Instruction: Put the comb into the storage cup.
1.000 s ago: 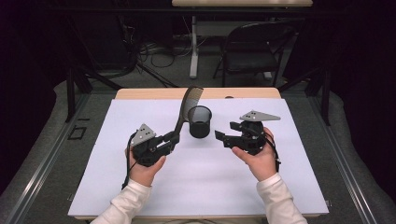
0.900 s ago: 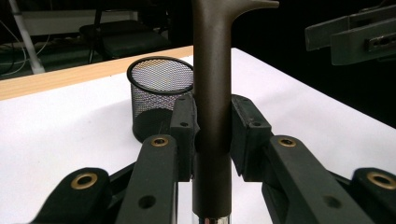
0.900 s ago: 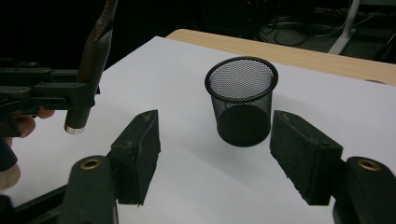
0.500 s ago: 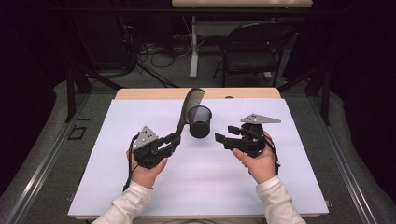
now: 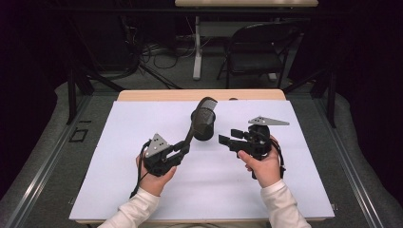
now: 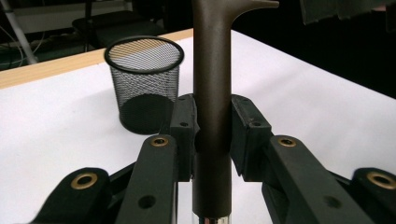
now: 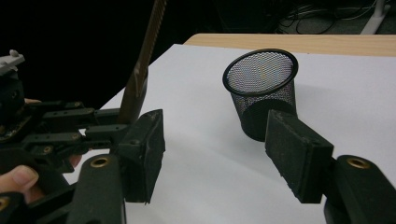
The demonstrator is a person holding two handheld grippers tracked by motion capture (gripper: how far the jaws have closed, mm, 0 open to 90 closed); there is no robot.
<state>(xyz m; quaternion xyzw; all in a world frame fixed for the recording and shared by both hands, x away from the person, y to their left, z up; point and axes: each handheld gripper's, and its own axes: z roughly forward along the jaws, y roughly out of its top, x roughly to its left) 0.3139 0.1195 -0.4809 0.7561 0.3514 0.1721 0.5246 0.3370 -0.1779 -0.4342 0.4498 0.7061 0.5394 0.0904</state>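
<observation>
Currently left gripper (image 5: 183, 148) clamps the comb (image 6: 212, 116) handle, right gripper (image 7: 215, 154) stands released and has just been narrowing, nothing between; a tilted comb could topple the mesh cup (image 5: 203, 124).

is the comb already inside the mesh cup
No, the comb is clamped between the left gripper fingers, outside and beside the mesh cup.

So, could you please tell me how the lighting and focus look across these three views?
High view: white table cover evenly lit, surroundings dark, mesh cup sharp. Left gripper view: comb handle in the left tongs slightly soft, cup crisp. Right gripper view: right tongs blurred up close, dark backdrop.
</observation>
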